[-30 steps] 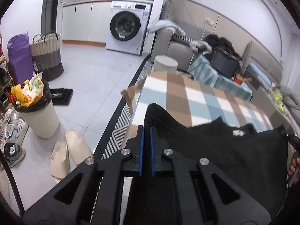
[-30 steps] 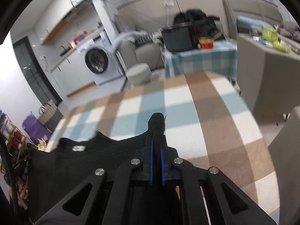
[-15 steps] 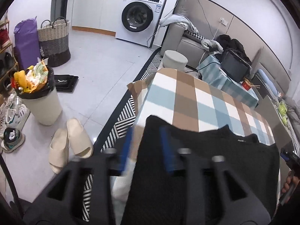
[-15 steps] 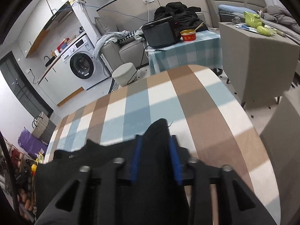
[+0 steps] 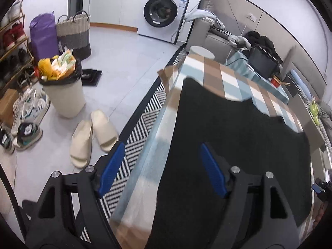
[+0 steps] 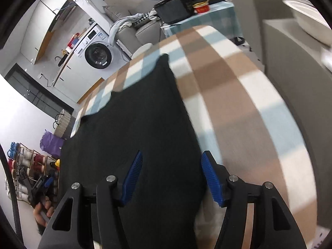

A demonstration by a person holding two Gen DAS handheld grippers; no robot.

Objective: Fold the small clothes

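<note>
A black knit garment [image 5: 238, 137] lies flat on the checked tablecloth [image 5: 230, 76], its two shoulder corners pointing away from me. My left gripper [image 5: 161, 166] hovers over the garment's left edge, its jaws opening, the blue pads [image 5: 211, 170] clear of the cloth. In the right wrist view the same garment [image 6: 132, 120] spreads across the tablecloth [image 6: 238, 95]. My right gripper [image 6: 172, 176] stands over its right edge, jaws opening, nothing pressed between them. A hand [image 6: 44, 212] with the other gripper shows at the lower left.
Left of the table are a striped rug [image 5: 143, 124], slippers [image 5: 93, 132], a full bin [image 5: 62, 89], shoes and a shoe rack [image 5: 12, 47]. A washing machine [image 5: 164, 12], a sofa [image 5: 220, 41] and a small table with a black box [image 5: 263, 58] lie beyond.
Both grippers were shut on the garment's corners; both have opened and let go. Both have pulled back toward me, and the garment now lies spread flat.
</note>
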